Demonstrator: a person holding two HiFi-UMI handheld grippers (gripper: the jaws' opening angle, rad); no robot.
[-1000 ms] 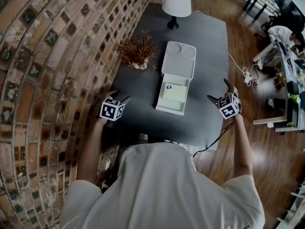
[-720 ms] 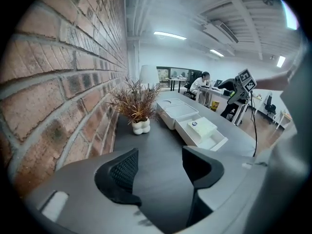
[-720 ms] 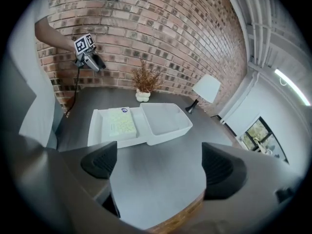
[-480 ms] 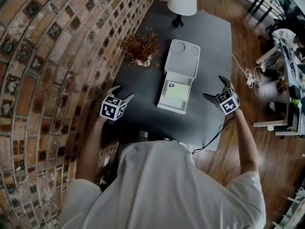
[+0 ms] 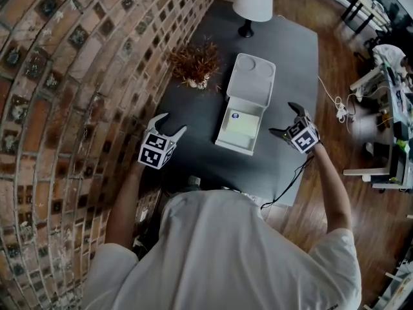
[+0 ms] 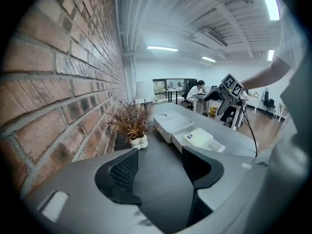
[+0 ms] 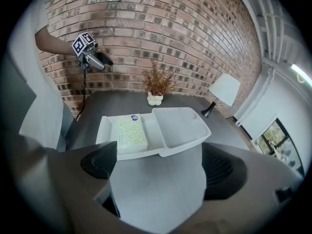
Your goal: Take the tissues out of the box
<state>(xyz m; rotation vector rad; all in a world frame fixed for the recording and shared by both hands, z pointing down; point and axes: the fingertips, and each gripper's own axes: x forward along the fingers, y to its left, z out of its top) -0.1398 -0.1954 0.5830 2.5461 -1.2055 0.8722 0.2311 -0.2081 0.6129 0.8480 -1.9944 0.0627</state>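
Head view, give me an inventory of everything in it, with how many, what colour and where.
table: one, dark grey, against the wall
box: one, white, open with lid folded back, mid-table
tissues: one pack, pale yellow, inside the box
dried plant: one, brown in a white pot, on the table by the wall
lamp: one, white shade, dark base, far end of table
brick wall: one, reddish brown, left side
shirt: one, white, on the person, bottom of view
left gripper: one, open and empty, left of the box
right gripper: one, open and empty, right of the box
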